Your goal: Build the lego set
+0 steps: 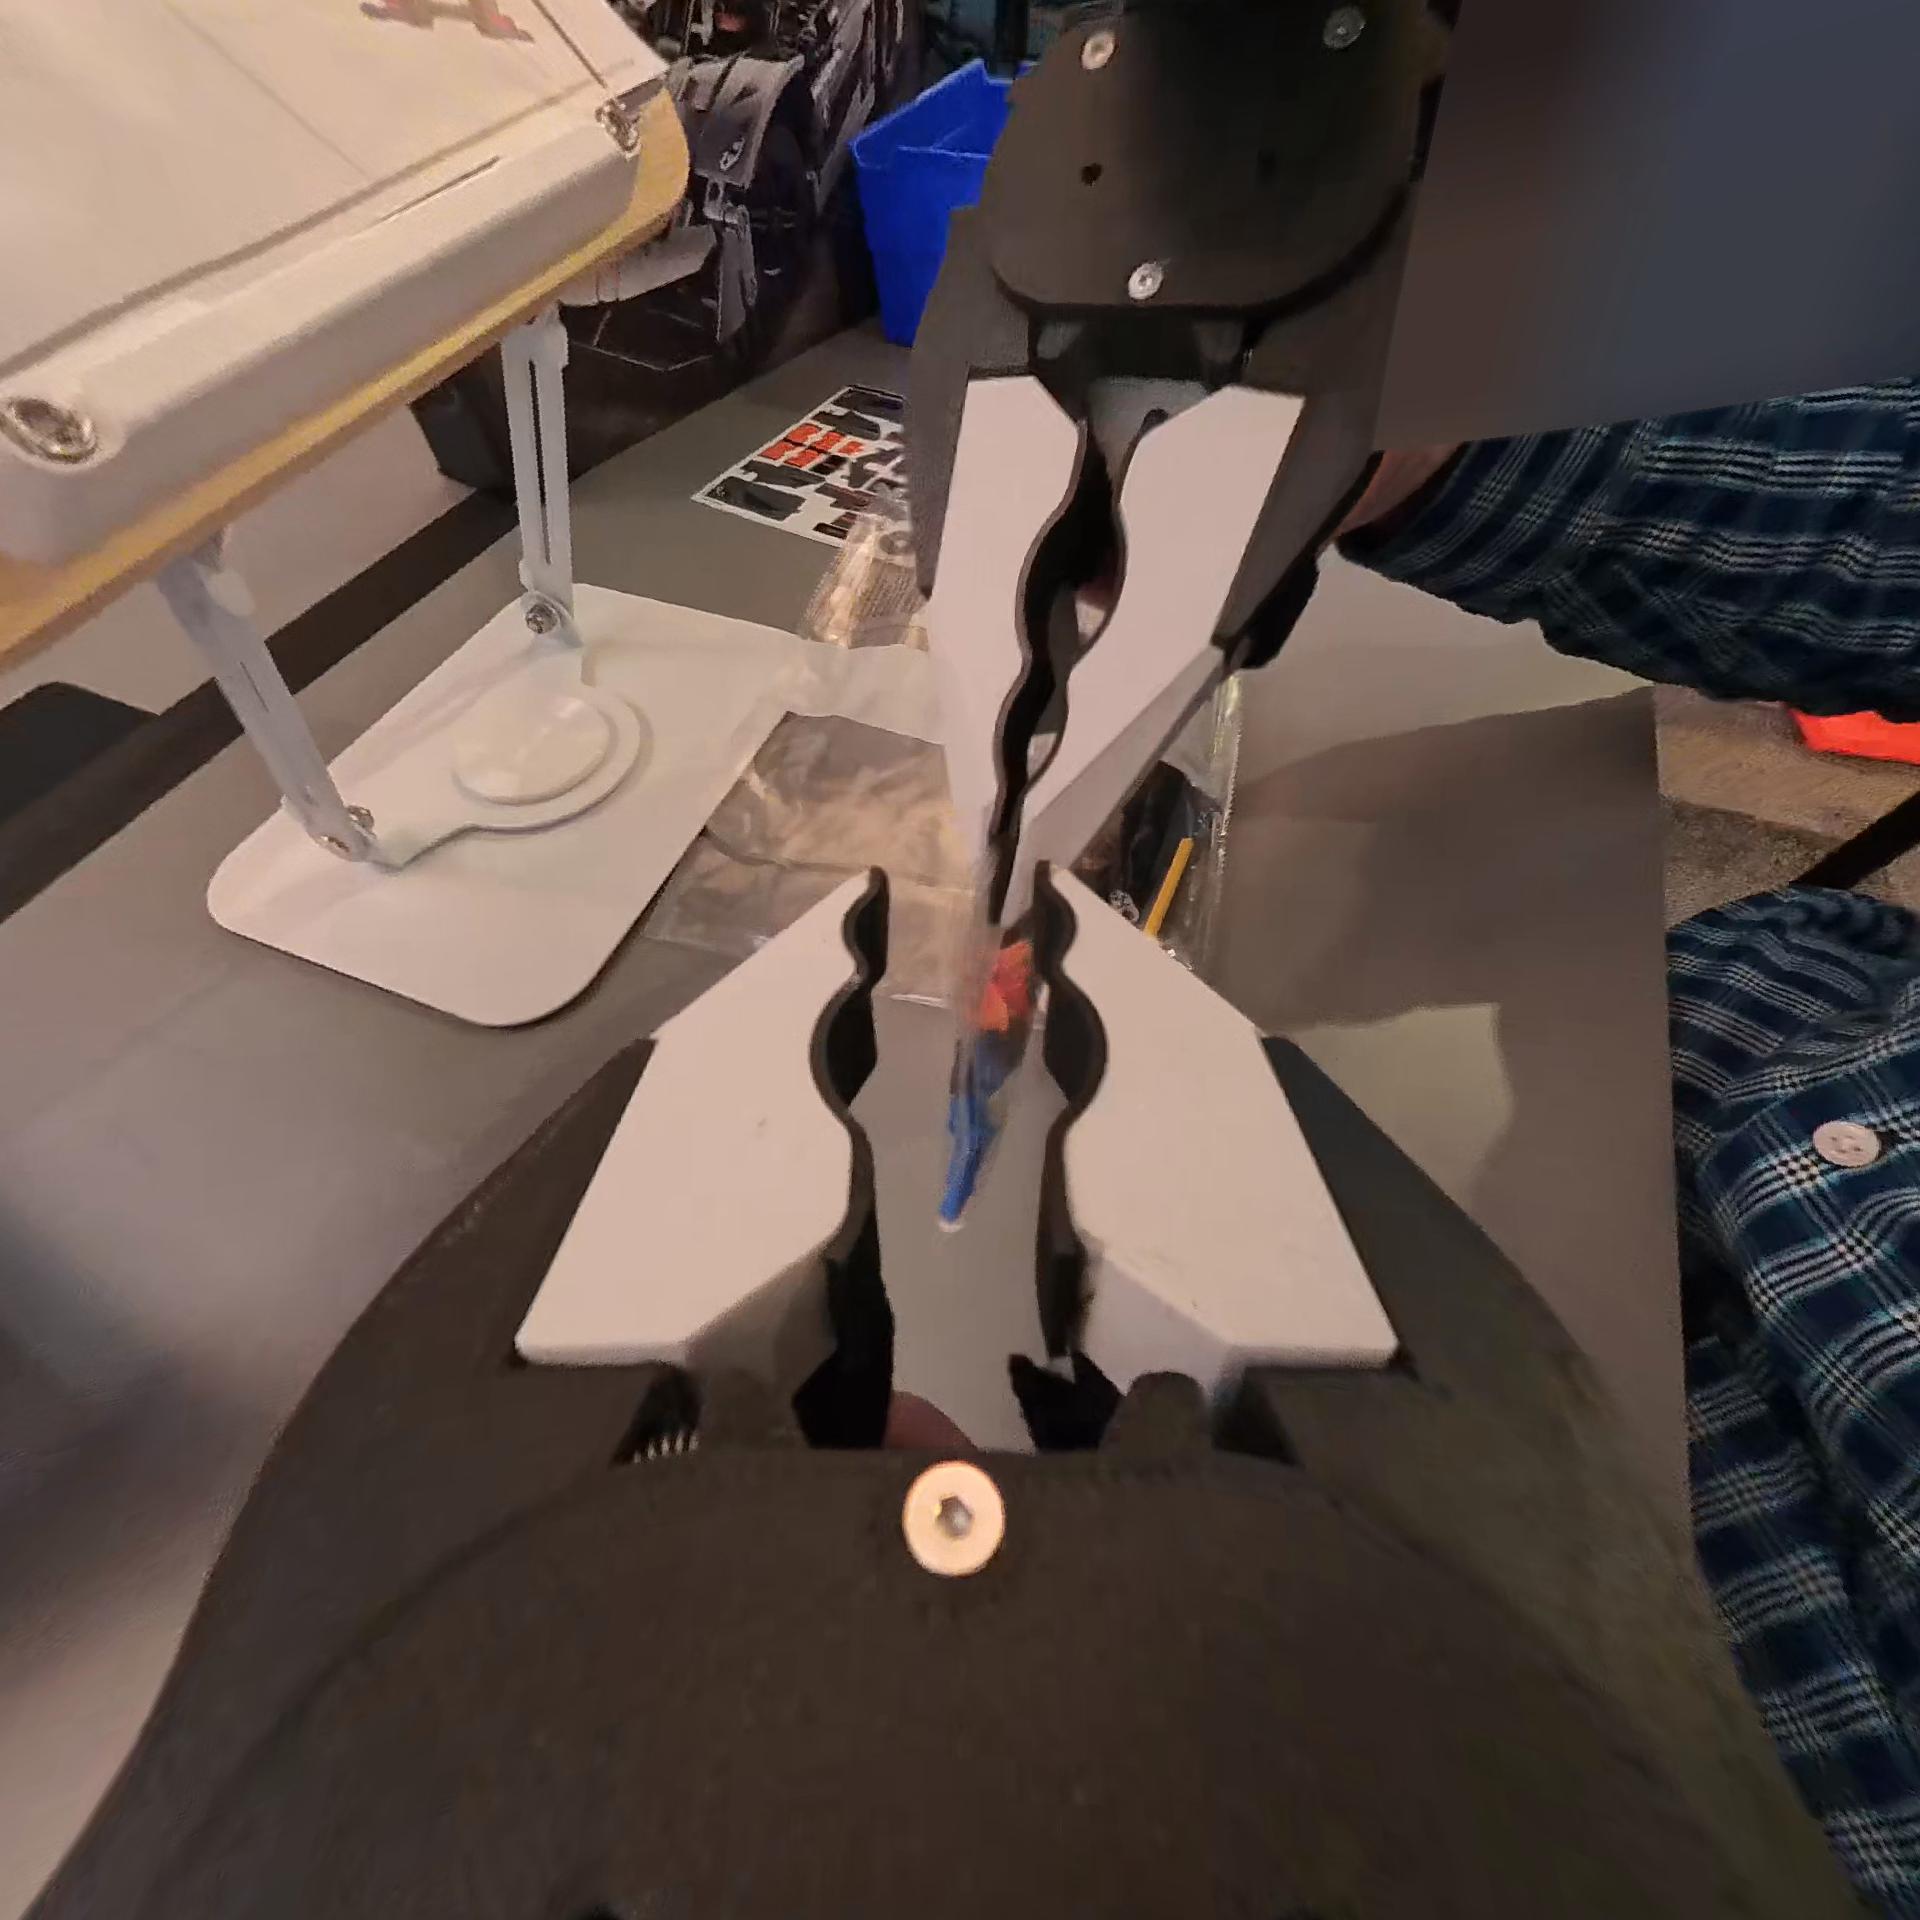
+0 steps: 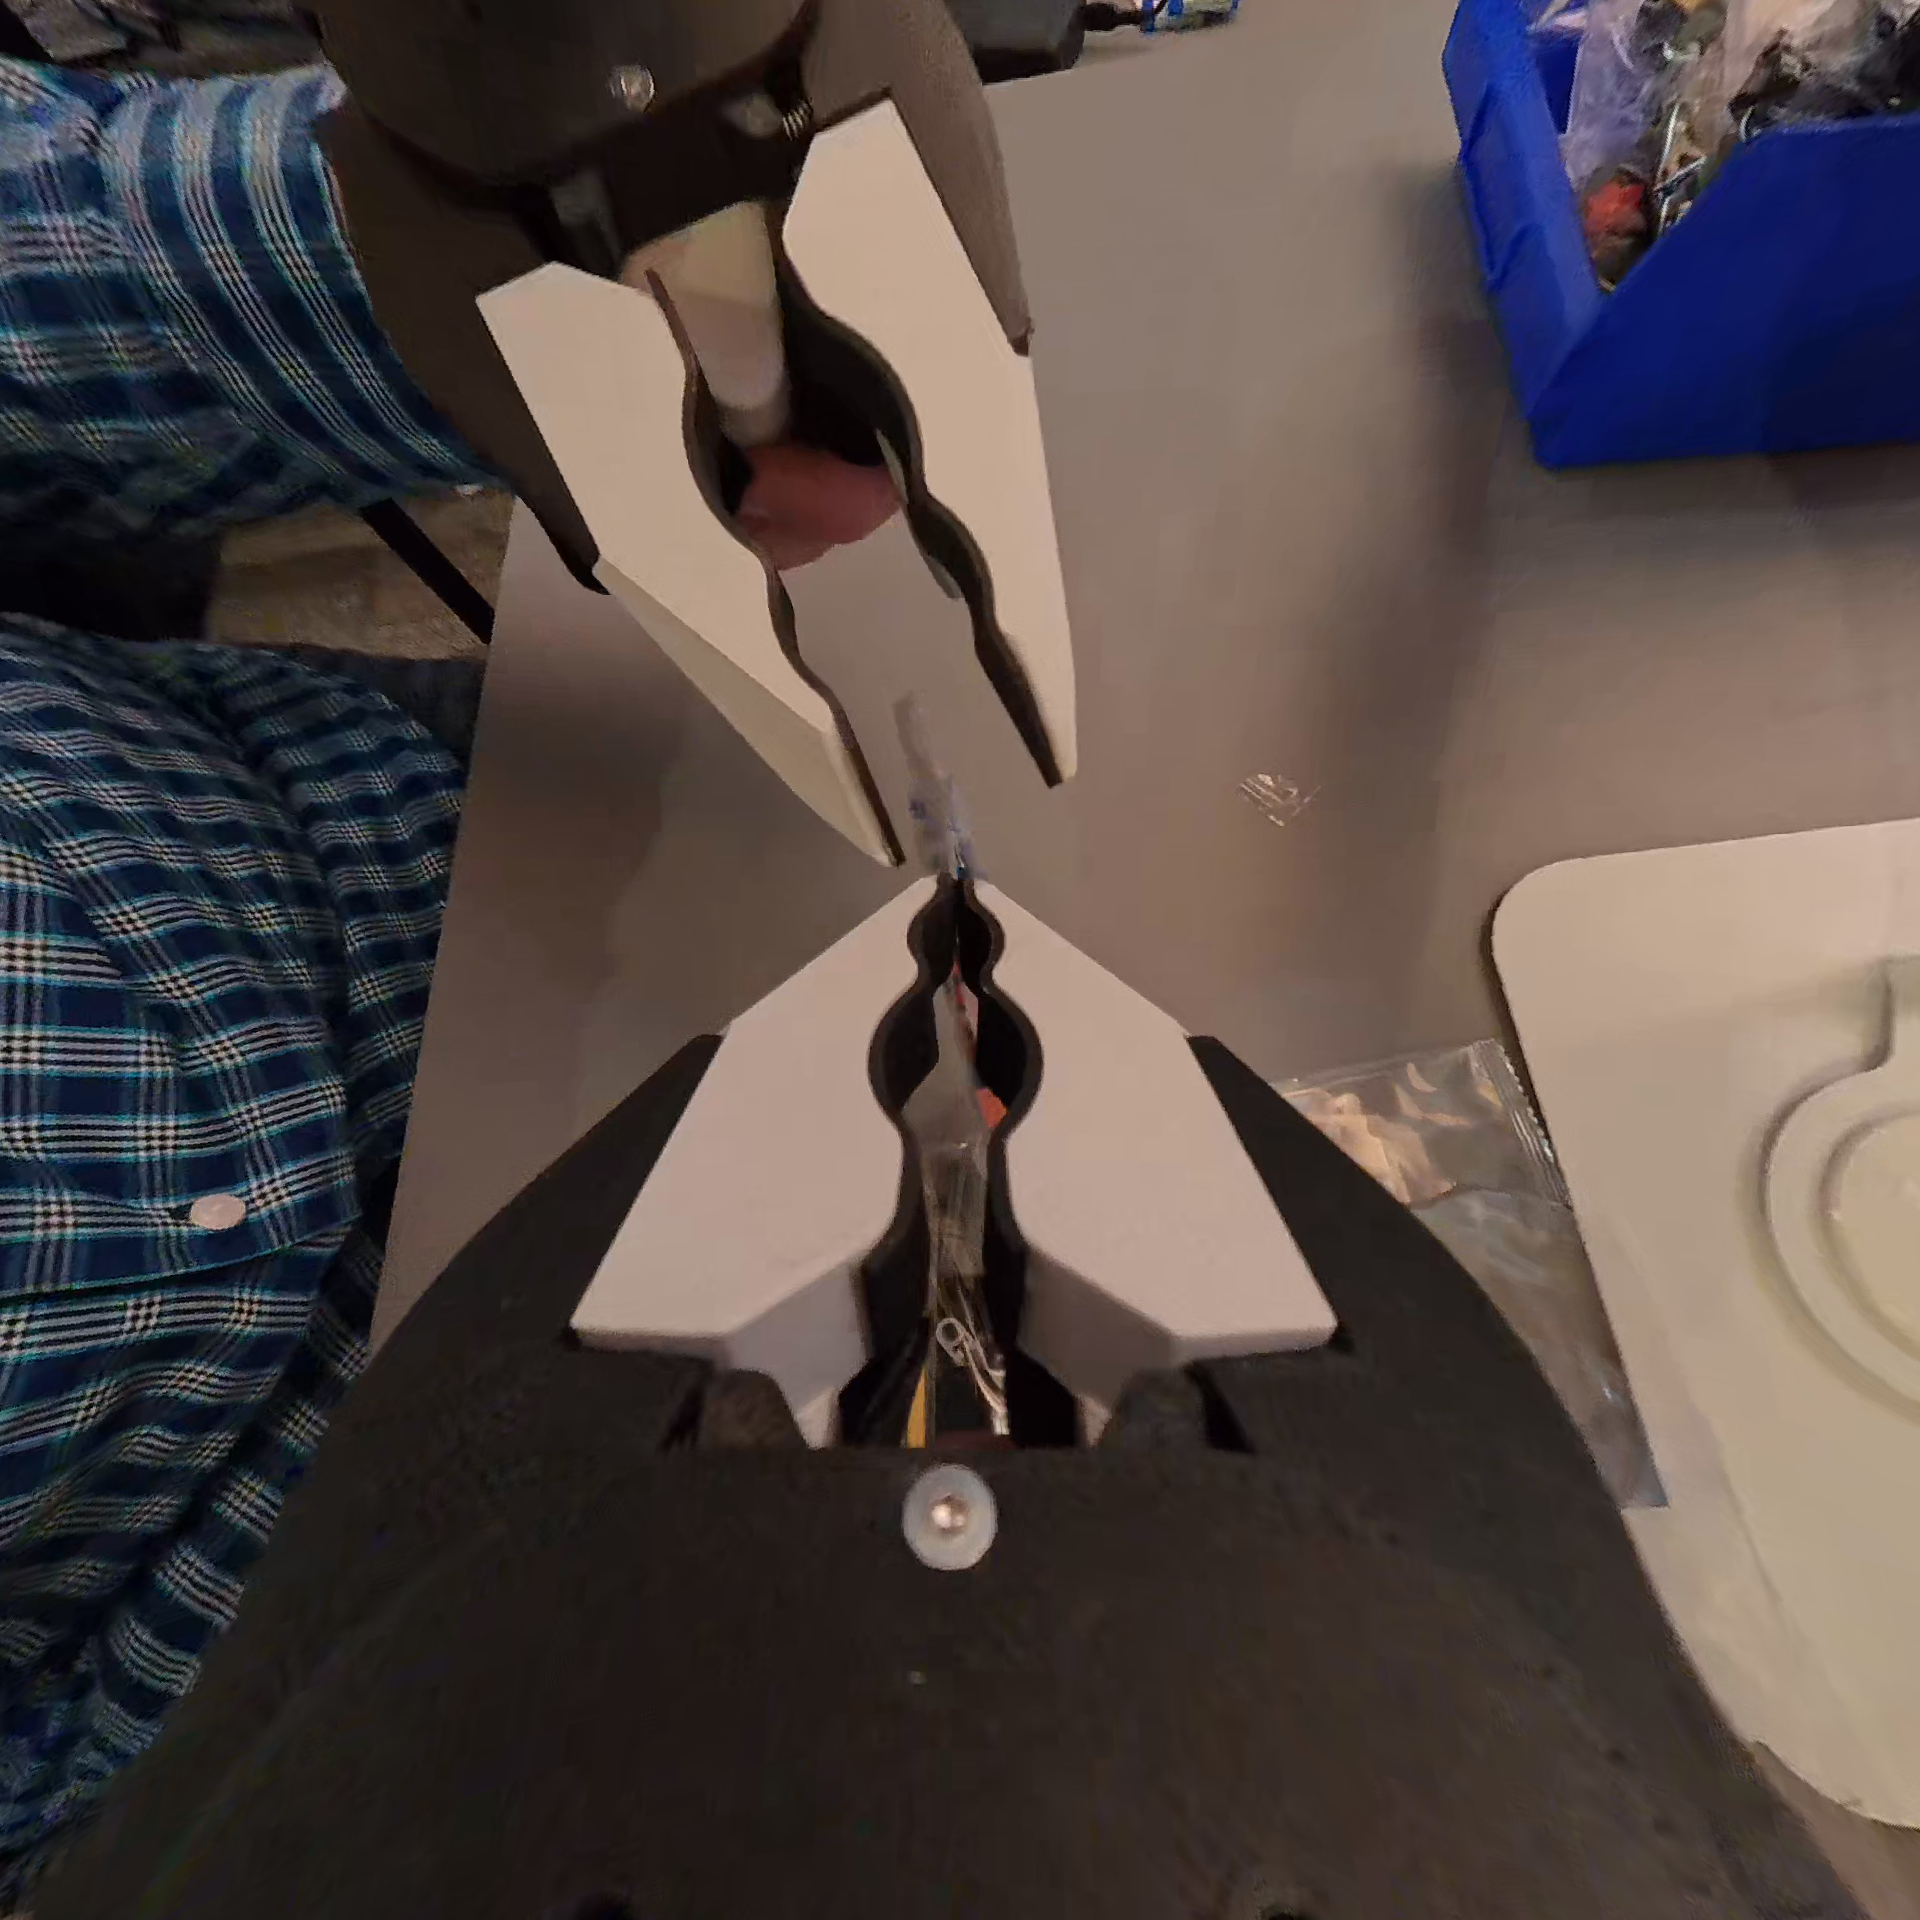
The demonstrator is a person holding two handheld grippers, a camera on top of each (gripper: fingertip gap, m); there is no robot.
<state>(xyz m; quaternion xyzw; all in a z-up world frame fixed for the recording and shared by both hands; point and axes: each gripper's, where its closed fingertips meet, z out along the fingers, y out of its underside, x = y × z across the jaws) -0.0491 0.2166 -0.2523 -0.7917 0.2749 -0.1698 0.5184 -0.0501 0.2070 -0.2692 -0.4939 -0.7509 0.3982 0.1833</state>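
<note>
Standing at 10 o'clock in the left wrist view, the white tilted stand (image 1: 343,343) with its flat base (image 1: 468,831) is the largest thing on the grey table (image 1: 312,1143); the right wrist view shows only a corner of that base (image 2: 1683,1039), at 3 o'clock. The blue bin (image 2: 1714,312) is full of bagged parts in the right view (in the left view only its rim (image 1: 925,177) shows, at 12 o'clock). A printed sheet (image 1: 821,468) appears in the left view alone. The table edge runs beside the person's plaid shirt (image 2: 187,935), and the bare grey top lies between that edge and the base.

The right gripper (image 2: 954,883) is closed, pinching a small clear bag of lego parts (image 2: 935,810) with blue and orange pieces inside. The left gripper (image 1: 961,888) has its fingers apart around the hanging bag (image 1: 977,1081); I cannot tell whether they touch it. Another clear bag (image 2: 1455,1153) lies flat at 4 o'clock beside the base.
</note>
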